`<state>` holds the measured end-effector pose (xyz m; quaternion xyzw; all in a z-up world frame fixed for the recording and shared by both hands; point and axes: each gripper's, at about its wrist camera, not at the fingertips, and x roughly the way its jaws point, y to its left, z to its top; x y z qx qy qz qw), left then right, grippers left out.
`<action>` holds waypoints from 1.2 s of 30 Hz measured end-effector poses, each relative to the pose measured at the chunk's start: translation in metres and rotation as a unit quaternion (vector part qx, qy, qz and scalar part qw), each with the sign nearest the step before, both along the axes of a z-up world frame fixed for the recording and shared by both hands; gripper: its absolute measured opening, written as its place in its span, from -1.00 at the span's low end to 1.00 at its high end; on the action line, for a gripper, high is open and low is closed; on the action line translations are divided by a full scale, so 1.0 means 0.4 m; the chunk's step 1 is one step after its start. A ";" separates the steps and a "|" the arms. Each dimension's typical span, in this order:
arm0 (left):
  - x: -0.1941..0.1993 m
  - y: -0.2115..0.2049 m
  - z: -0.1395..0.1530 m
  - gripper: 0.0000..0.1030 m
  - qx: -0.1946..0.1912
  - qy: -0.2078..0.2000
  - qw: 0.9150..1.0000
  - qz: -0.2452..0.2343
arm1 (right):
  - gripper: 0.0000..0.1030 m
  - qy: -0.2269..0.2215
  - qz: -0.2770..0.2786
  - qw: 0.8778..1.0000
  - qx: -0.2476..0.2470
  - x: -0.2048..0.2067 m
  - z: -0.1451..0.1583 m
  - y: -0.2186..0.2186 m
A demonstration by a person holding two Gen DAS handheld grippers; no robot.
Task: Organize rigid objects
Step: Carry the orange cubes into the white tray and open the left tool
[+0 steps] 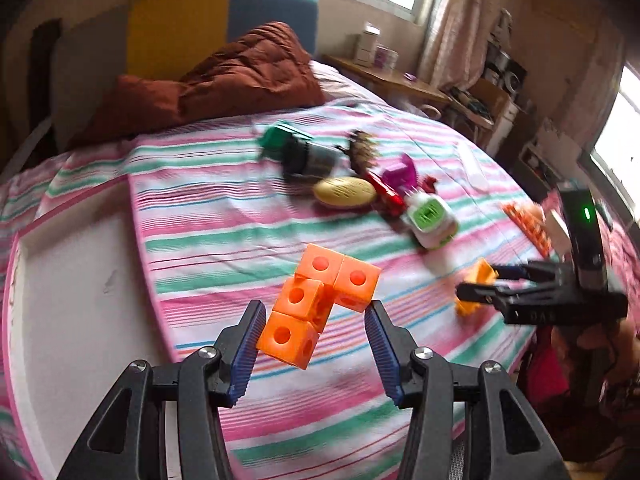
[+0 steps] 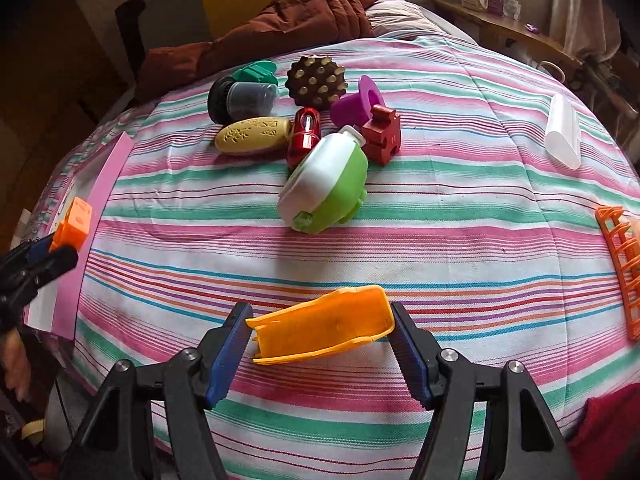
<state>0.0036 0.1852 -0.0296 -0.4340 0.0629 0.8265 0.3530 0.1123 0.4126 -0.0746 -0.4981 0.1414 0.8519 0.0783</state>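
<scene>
A cluster of orange cubes with round holes hangs above the striped bedspread, and my left gripper is shut on it, both pads against the cubes. The right wrist view shows that cluster at the far left, in the left gripper, over the edge of a pink-rimmed box. My right gripper is shut on a yellow-orange plastic shell, held sideways just over the bed. In the left wrist view the right gripper and its shell are at the right.
Mid-bed lies a pile: a green-capped jar, brown studded ball, yellow oval, red capsule, purple funnel, red block, white-and-green device. A translucent tube and orange rack lie right.
</scene>
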 end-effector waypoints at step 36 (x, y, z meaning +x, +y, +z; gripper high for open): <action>-0.391 -0.410 -0.056 0.05 -0.080 -0.008 0.947 0.312 | 0.34 0.061 0.082 0.995 -0.016 -0.003 0.014 -0.088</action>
